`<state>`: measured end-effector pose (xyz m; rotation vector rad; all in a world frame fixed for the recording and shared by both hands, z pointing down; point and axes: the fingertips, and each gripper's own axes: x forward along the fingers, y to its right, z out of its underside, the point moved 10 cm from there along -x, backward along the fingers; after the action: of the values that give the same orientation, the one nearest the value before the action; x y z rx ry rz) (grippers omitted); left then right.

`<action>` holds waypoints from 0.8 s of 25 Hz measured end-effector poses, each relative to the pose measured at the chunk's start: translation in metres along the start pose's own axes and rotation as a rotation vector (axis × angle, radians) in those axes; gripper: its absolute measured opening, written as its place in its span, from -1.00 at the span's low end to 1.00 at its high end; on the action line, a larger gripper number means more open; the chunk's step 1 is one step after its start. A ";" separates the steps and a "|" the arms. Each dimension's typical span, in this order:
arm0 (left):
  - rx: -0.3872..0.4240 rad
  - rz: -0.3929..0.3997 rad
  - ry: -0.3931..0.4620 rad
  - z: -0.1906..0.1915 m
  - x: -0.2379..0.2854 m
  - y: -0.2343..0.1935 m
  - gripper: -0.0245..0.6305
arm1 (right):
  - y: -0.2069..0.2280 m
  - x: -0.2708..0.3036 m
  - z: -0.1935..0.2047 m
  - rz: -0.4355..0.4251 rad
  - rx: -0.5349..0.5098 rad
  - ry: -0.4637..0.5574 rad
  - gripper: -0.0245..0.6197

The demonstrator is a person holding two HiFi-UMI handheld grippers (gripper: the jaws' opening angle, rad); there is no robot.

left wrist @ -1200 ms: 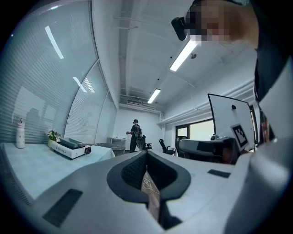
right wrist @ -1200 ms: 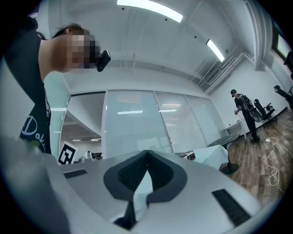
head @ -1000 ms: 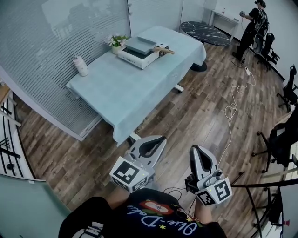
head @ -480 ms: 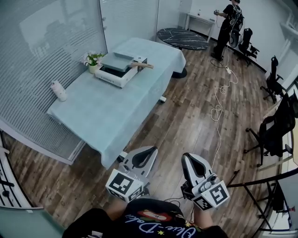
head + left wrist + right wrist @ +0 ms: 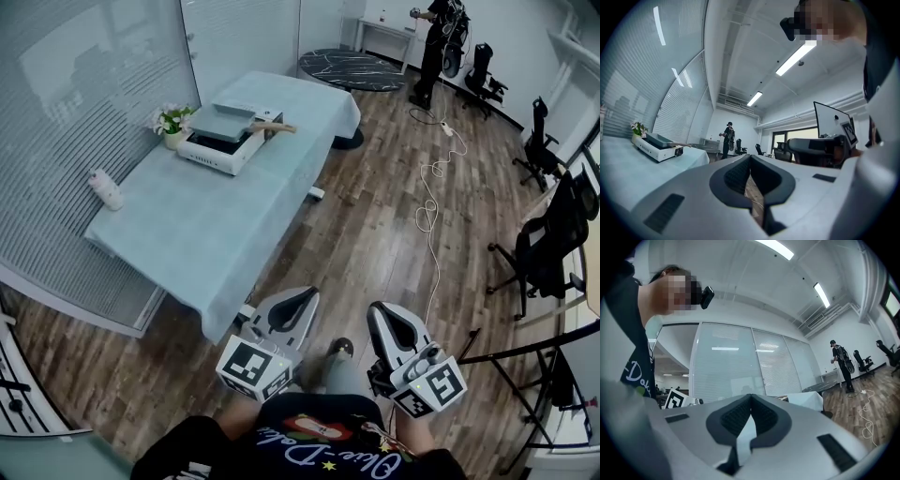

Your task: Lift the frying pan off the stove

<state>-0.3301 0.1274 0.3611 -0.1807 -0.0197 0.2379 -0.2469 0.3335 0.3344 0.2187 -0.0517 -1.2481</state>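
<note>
The grey square frying pan (image 5: 225, 119), with a wooden handle (image 5: 273, 127), sits on a white stove (image 5: 212, 149) at the far end of a table with a pale blue cloth (image 5: 202, 230). In the left gripper view the stove (image 5: 655, 147) and the pan (image 5: 660, 138) are small at the left. My left gripper (image 5: 302, 294) and right gripper (image 5: 379, 309) are held low in front of my body, over the wooden floor and well short of the table. Both point level, shut and empty. Their tips also show as the left gripper (image 5: 750, 157) and the right gripper (image 5: 750, 396).
A flower pot (image 5: 170, 123) stands behind the stove and a small bottle (image 5: 106, 189) near the table's left edge. A round dark table (image 5: 352, 67), office chairs (image 5: 548, 244), a white cable (image 5: 427, 202) on the floor and another person (image 5: 439, 36) lie further off.
The table and stove have slid left in the head view as I step closer. Both grippers have shifted slightly, still shut. A foot now shows between them.
</note>
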 end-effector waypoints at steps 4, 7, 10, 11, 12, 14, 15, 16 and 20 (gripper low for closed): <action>-0.006 -0.025 0.018 -0.004 0.004 -0.010 -0.91 | 0.008 0.014 -0.001 -0.022 -0.006 -0.017 -0.92; -0.002 -0.060 0.039 -0.005 0.007 -0.023 -0.91 | 0.019 0.037 -0.001 -0.062 -0.015 -0.027 -0.92; -0.004 -0.115 0.029 -0.003 0.007 -0.036 -0.91 | 0.026 0.059 0.000 -0.120 -0.015 -0.052 -0.92; -0.001 -0.135 0.028 -0.003 0.009 -0.041 -0.91 | 0.030 0.067 0.000 -0.139 -0.017 -0.056 -0.92; 0.001 -0.155 0.028 -0.003 0.011 -0.046 -0.91 | 0.034 0.074 -0.001 -0.157 -0.018 -0.058 -0.92; 0.003 -0.189 0.032 -0.007 0.017 -0.055 -0.91 | 0.044 0.089 -0.003 -0.185 -0.013 -0.057 -0.92; 0.006 -0.204 0.033 -0.009 0.022 -0.059 -0.91 | 0.052 0.097 -0.005 -0.196 -0.007 -0.058 -0.92; 0.010 -0.219 0.034 -0.012 0.028 -0.063 -0.91 | 0.060 0.105 -0.005 -0.209 0.002 -0.062 -0.92; 0.023 -0.276 0.036 -0.018 0.056 -0.081 -0.91 | 0.096 0.137 -0.003 -0.272 0.029 -0.071 -0.92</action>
<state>-0.2565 0.0602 0.3580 -0.1569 -0.0059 -0.0407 -0.1132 0.2332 0.3387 0.2111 -0.1035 -1.5270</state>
